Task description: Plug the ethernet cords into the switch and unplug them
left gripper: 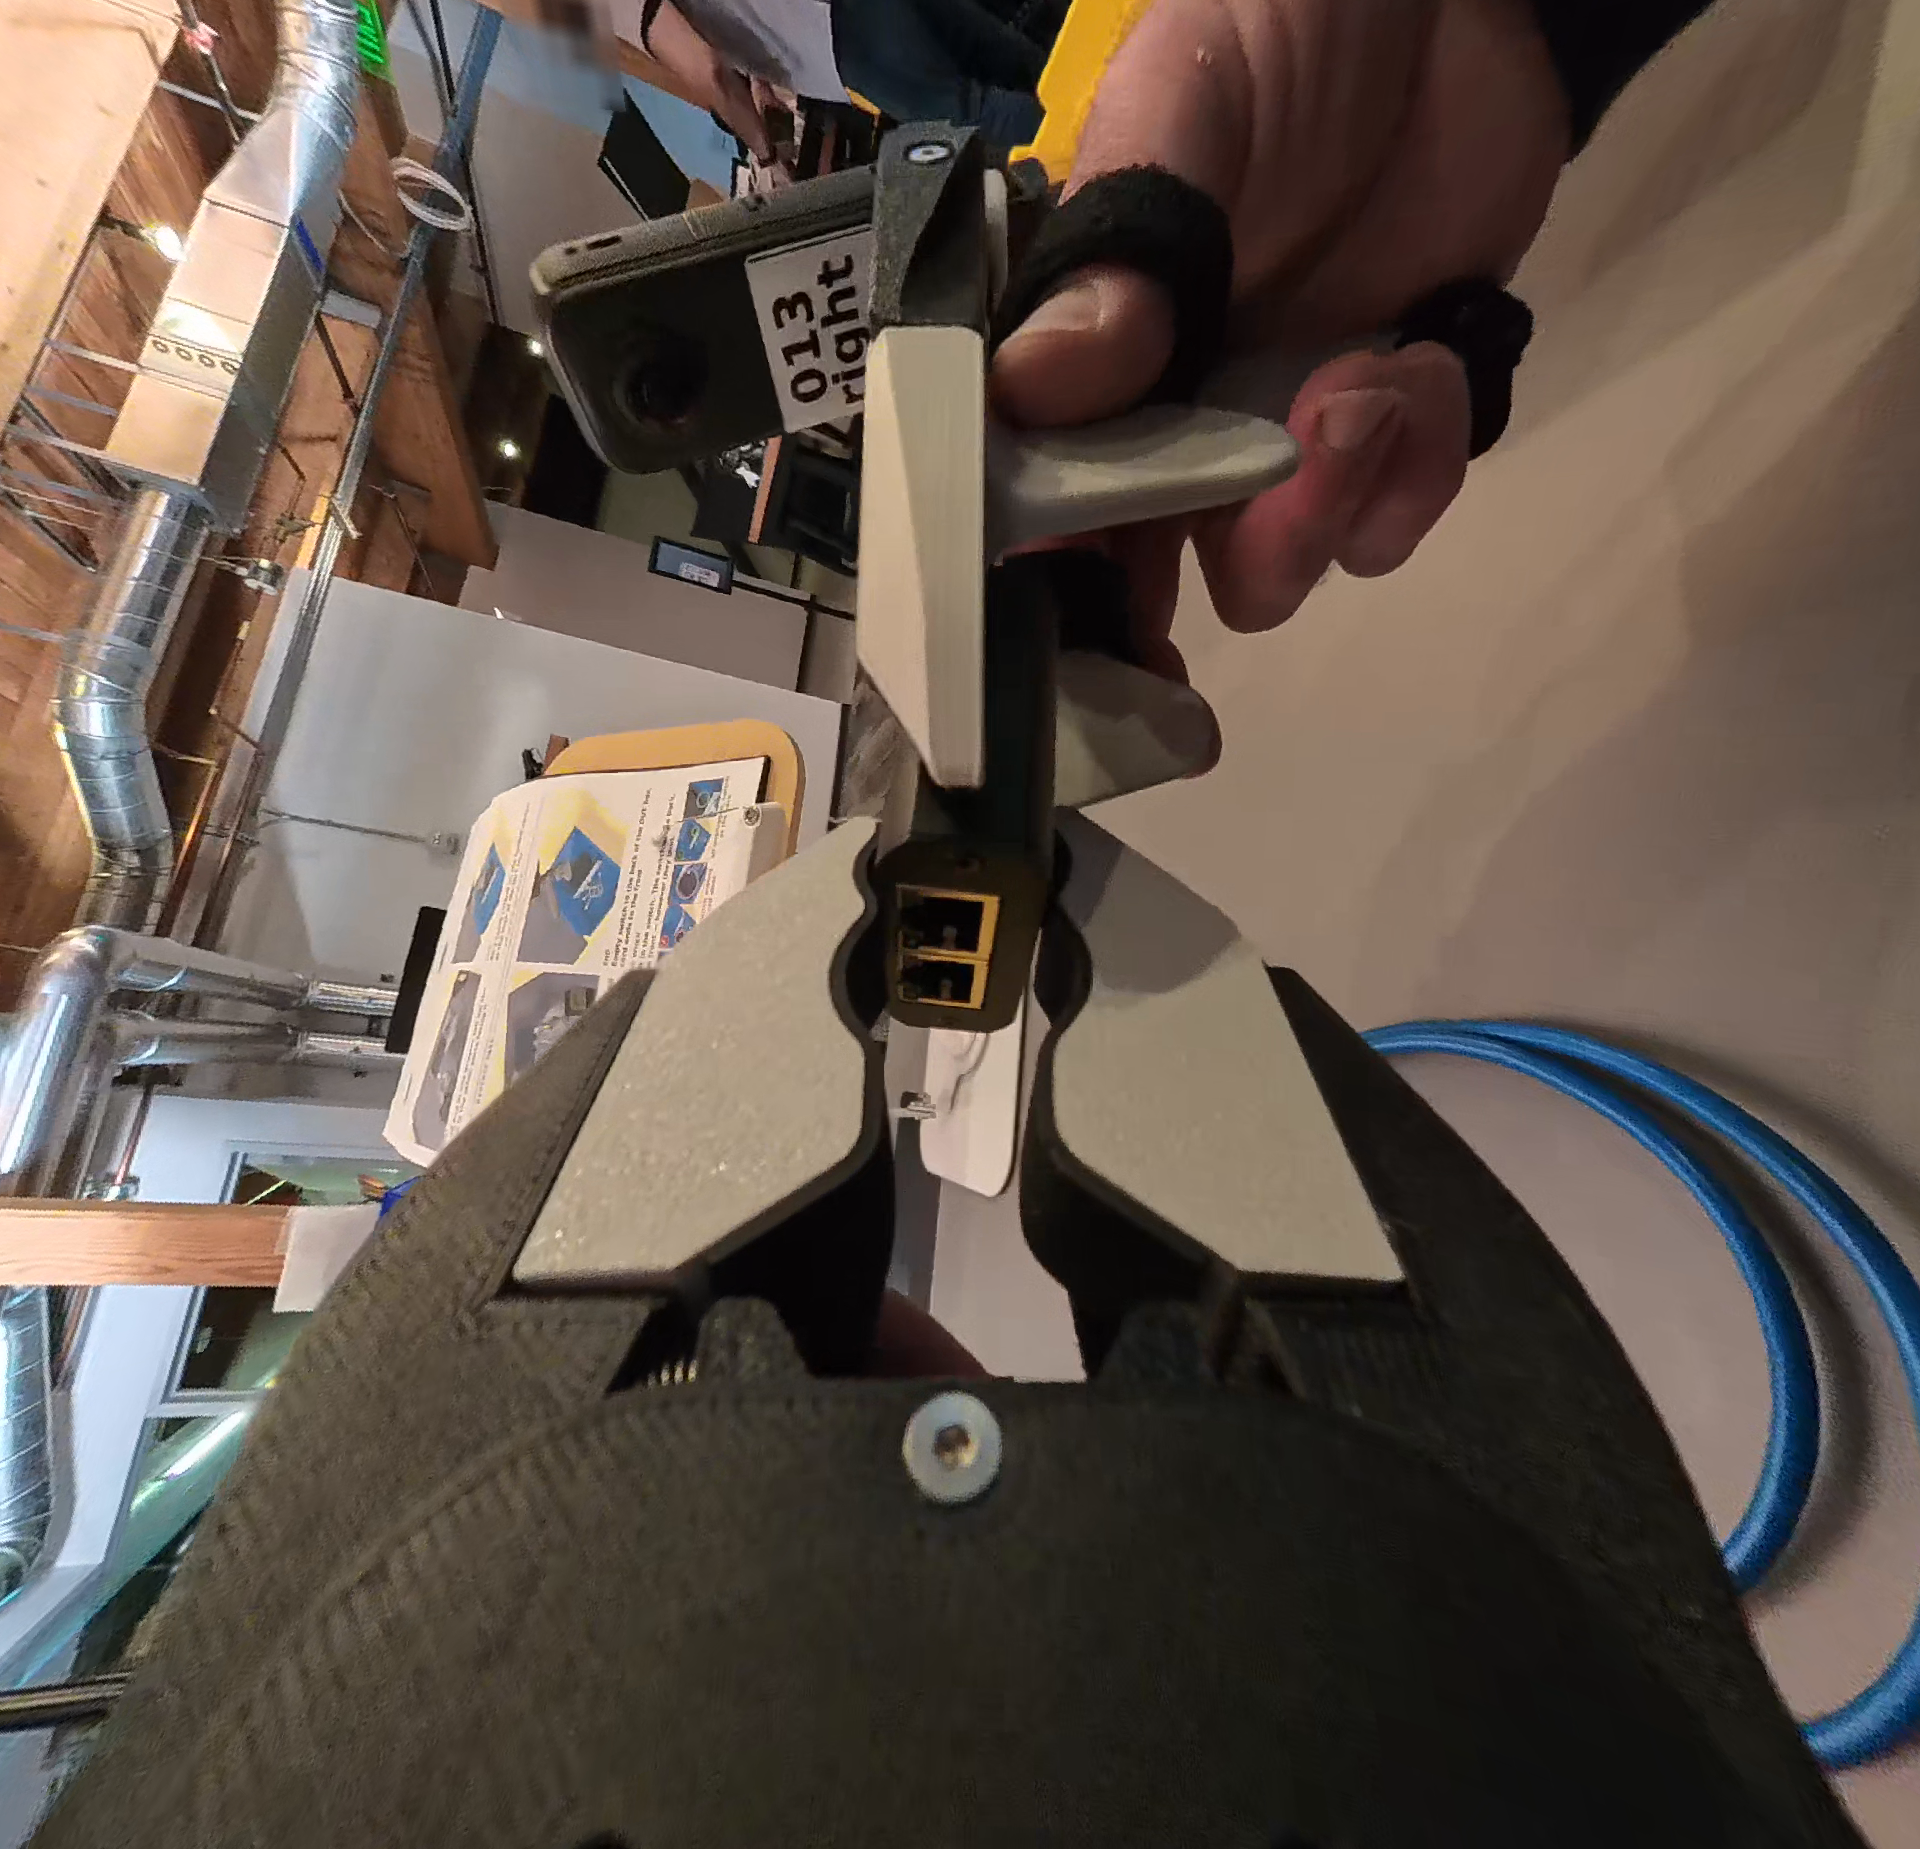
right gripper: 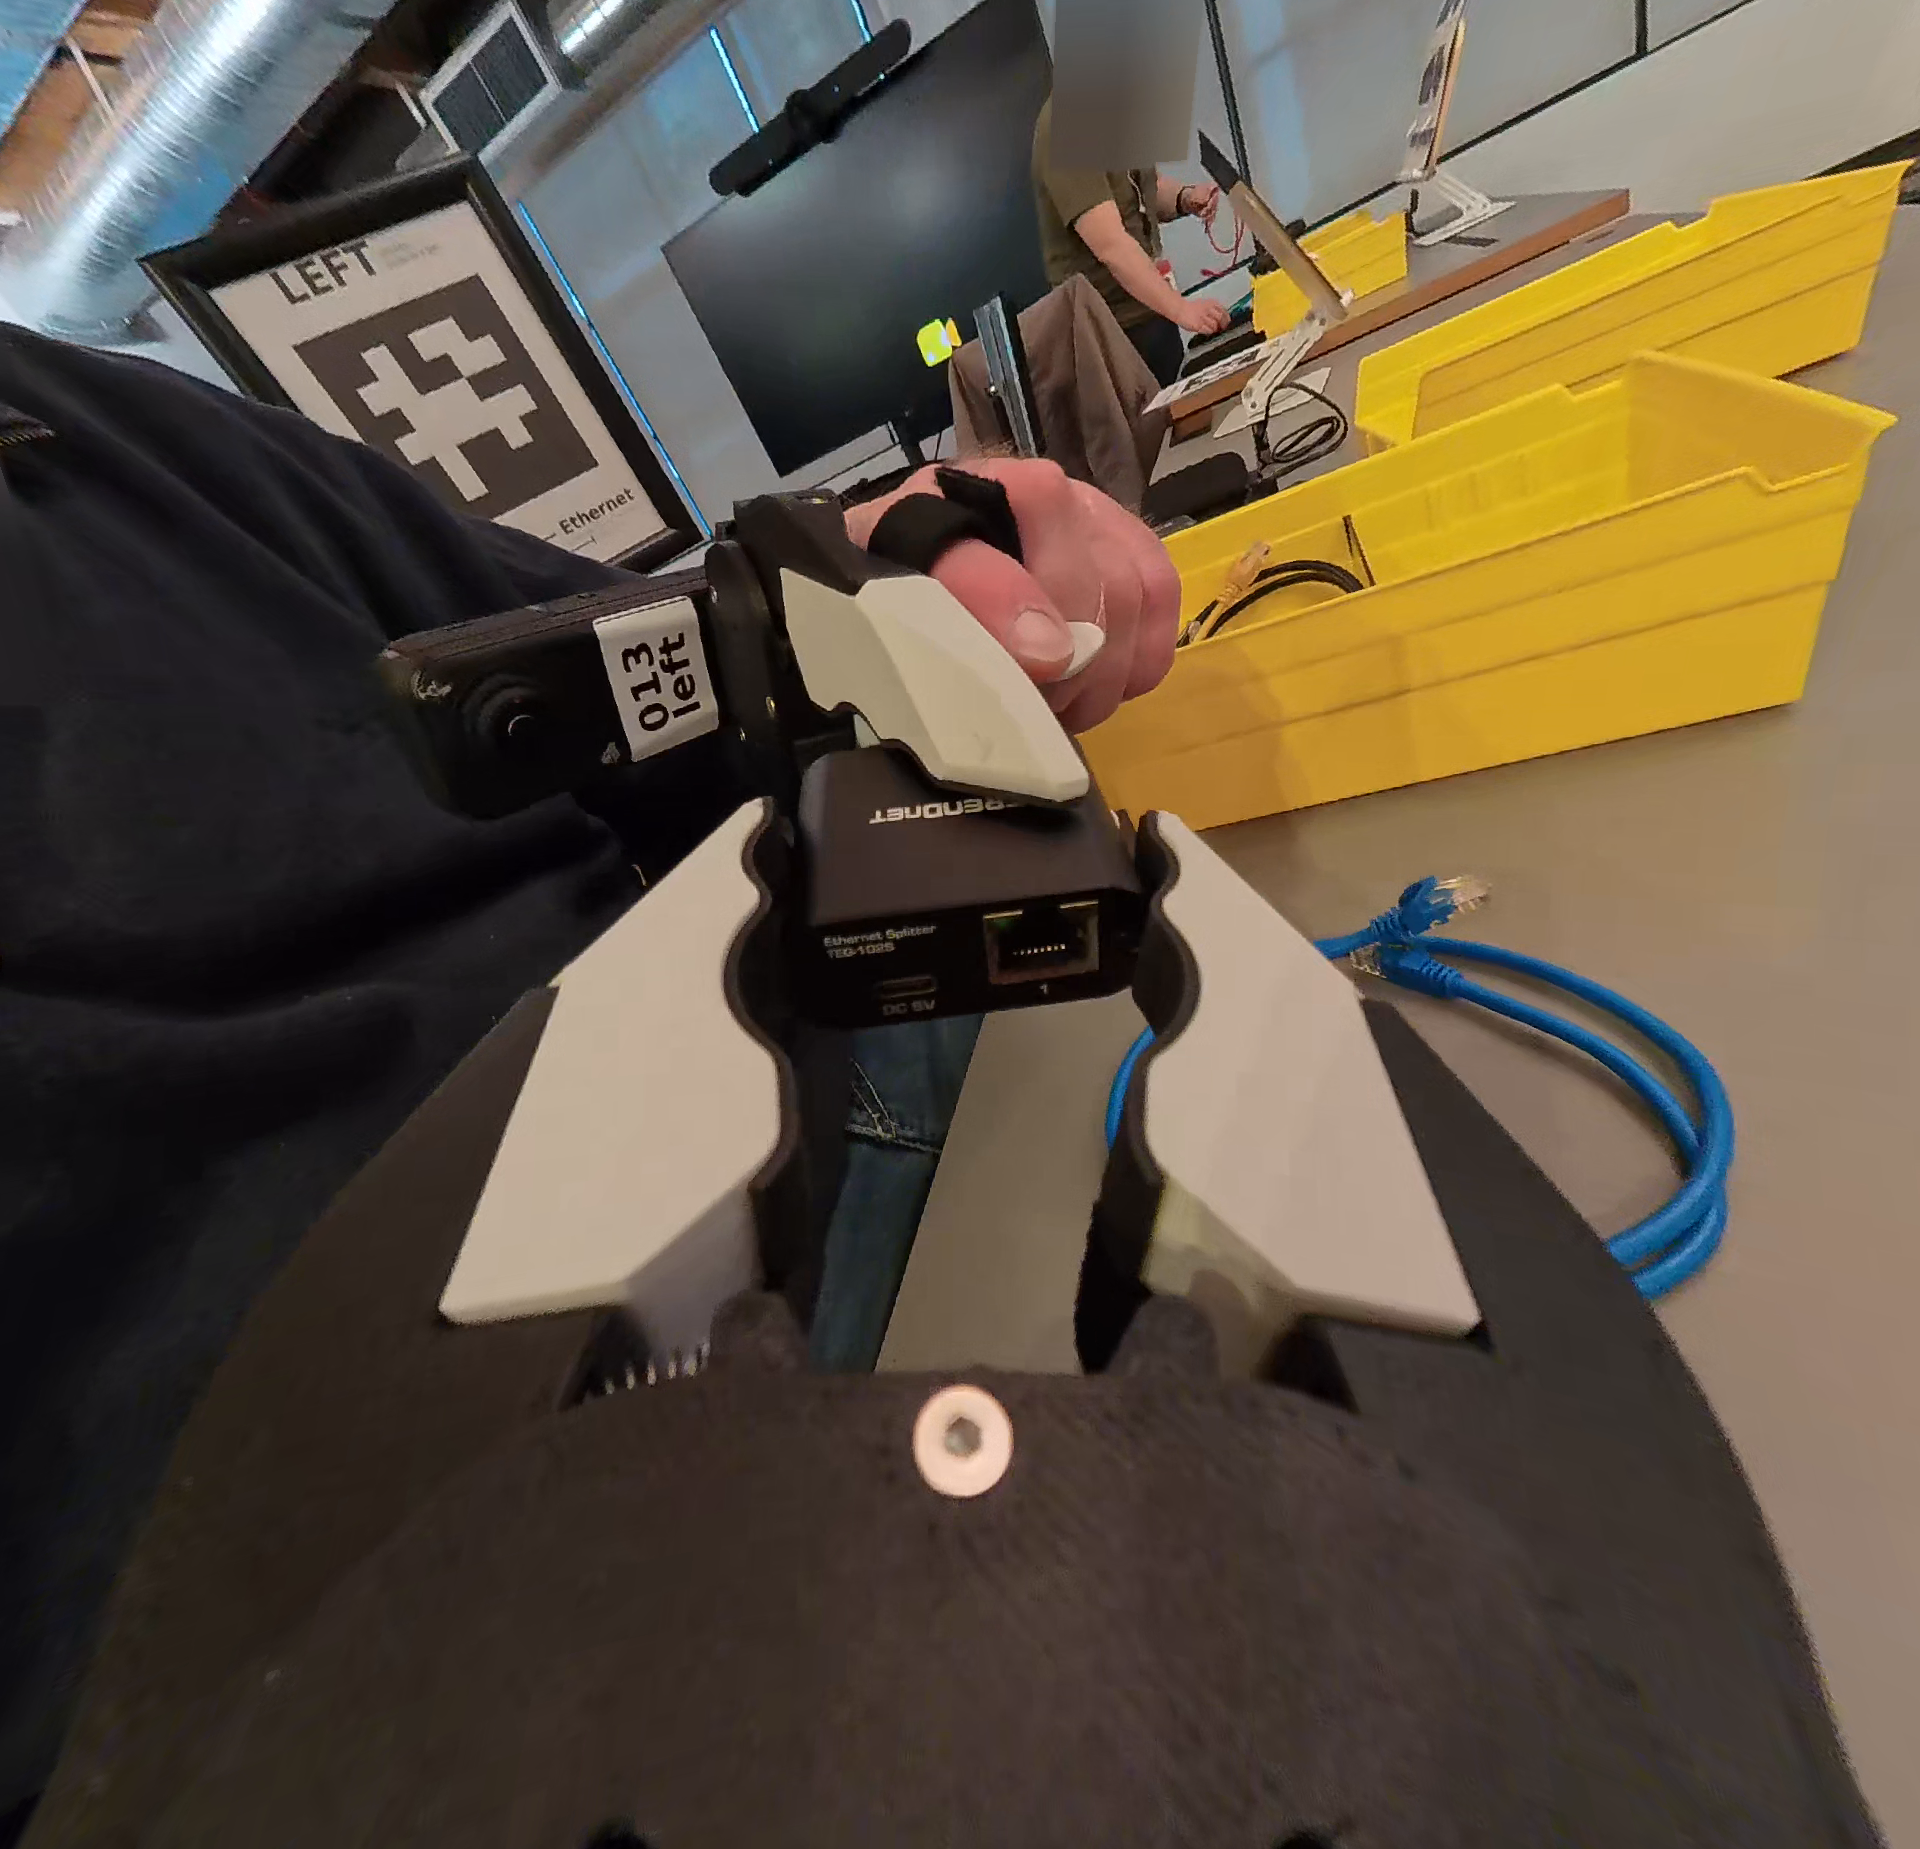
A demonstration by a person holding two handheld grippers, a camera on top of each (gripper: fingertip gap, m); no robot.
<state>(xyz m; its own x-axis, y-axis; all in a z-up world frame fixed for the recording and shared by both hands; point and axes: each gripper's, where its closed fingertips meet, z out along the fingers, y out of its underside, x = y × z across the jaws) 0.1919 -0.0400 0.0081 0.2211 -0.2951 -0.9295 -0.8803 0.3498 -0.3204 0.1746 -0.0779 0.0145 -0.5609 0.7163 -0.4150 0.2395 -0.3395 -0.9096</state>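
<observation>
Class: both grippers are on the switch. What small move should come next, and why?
Probably open the right gripper and let go of the switch. The left gripper also clamps it, so it should stay held. Every visible port is empty, and the blue cord lies loose on the table on the right gripper's side, waiting for a free gripper.

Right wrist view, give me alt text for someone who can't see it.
A small black switch sits held between the right gripper and the left gripper, its front port empty. A blue cord lies loose on the grey table beside yellow bins.
</observation>
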